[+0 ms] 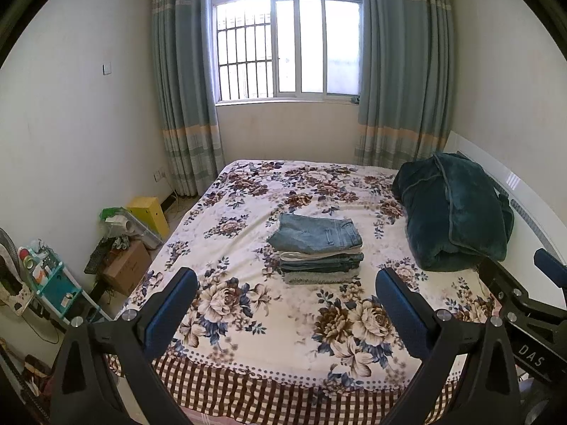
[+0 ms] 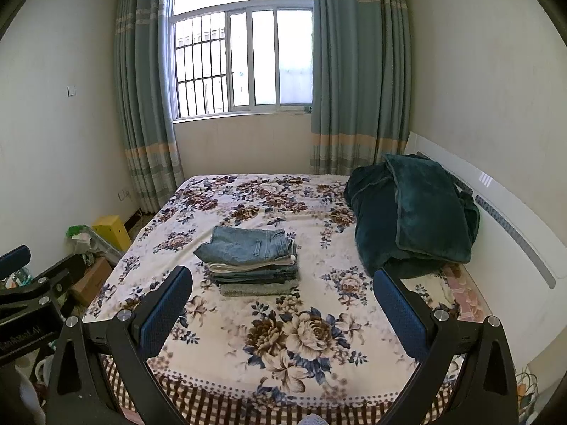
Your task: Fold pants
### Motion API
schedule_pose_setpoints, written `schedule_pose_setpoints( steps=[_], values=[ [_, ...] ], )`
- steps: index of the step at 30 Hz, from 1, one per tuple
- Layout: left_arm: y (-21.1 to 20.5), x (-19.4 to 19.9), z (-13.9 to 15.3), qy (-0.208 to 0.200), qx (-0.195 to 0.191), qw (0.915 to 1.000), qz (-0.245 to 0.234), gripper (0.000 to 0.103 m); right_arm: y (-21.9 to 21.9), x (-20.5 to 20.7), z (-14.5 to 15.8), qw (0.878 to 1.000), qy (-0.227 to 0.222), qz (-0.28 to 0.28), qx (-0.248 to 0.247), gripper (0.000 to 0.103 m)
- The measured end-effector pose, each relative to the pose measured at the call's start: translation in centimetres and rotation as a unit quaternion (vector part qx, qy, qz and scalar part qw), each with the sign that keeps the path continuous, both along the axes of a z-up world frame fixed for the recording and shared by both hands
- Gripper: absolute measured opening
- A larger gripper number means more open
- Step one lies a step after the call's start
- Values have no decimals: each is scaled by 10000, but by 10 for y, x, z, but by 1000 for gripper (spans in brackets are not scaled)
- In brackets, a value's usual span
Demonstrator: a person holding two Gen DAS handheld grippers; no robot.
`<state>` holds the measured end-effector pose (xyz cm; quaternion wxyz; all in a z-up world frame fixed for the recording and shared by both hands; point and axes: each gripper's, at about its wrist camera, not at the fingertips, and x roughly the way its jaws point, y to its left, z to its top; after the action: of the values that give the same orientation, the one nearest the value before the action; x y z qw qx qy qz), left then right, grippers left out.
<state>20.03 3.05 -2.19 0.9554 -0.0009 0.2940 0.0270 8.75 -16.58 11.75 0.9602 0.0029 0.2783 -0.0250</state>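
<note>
left tongs (image 1: 287, 290) spread, empty | right tongs (image 2: 283, 290) spread, empty, both at bed's near edge | folded pants stack (image 1: 319, 246) ahead, mid-bed (image 2: 312, 333) | denim likely soft, floppy, moderately heavy; pinch waistband corners | green blanket (image 2: 414, 212) far right

A bedroom with a flowered bed under a barred window

The bed (image 1: 248, 318) wears a cream floral blanket over a brown checked sheet. A dark green plush quilt (image 1: 457, 212) lies bundled against the white headboard (image 2: 514, 233). Grey-blue curtains (image 1: 180, 106) hang either side of the window (image 1: 287, 42). On the floor by the left wall sit a yellow box (image 1: 149, 212), a cardboard box (image 1: 127, 269) and a teal shelf (image 1: 53, 283).
</note>
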Motion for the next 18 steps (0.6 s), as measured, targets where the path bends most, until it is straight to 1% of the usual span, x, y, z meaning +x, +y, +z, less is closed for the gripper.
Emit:
schedule_pose_setpoints(
  steps=[18],
  values=[
    [-1, 1, 0, -6, 7, 10000, -5, 103, 6, 1, -3, 10000, 9, -9, 21, 103]
  ],
)
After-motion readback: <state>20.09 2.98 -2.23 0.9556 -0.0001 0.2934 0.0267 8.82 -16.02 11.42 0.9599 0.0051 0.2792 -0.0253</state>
